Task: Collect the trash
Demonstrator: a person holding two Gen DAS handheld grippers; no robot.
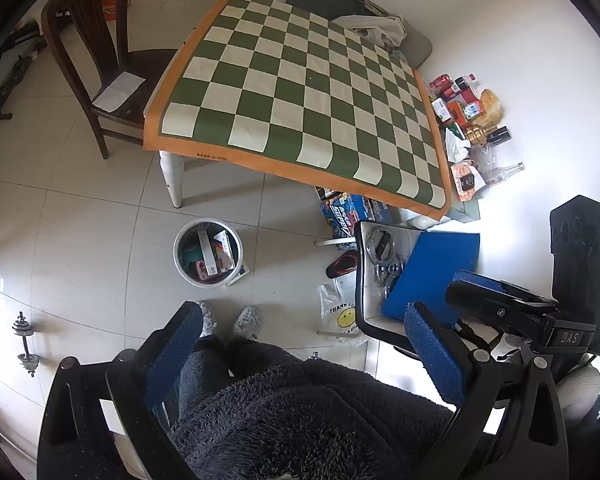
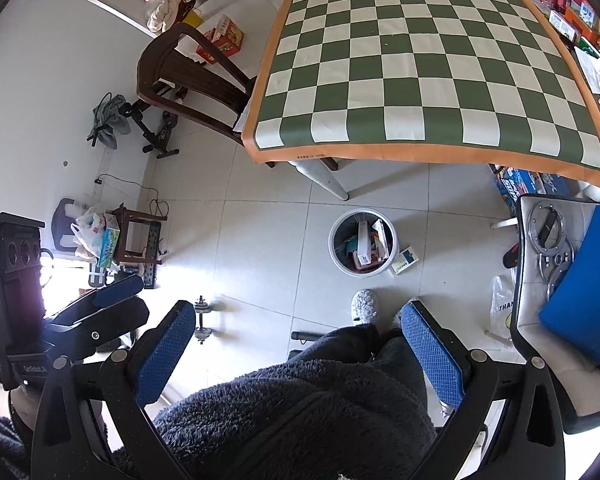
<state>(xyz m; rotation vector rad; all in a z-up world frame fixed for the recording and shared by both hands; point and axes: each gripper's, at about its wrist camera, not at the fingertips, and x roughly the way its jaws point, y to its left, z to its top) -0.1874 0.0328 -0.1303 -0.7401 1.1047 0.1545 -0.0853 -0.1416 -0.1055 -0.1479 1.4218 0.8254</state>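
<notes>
A white trash bin (image 1: 208, 254) (image 2: 363, 242) stands on the tiled floor in front of the table, holding several boxes and wrappers. A small blue and white box (image 2: 405, 261) lies on the floor against the bin's right side. My left gripper (image 1: 304, 344) is held high over the person's lap, open, with nothing between its blue pads. My right gripper (image 2: 298, 344) is also open and empty above the lap. Each gripper shows in the other's view: the right gripper body (image 1: 540, 312) and the left gripper body (image 2: 80, 320).
A table with a green and white checked cloth (image 1: 308, 92) (image 2: 420, 68) stands ahead, a dark wooden chair (image 1: 100, 60) to its left. Packages and bottles (image 1: 468, 120) lie by the wall. A white chair with a blue cushion (image 2: 576, 288), a plastic bag (image 1: 340, 316) and a dumbbell (image 2: 202, 320) are nearby.
</notes>
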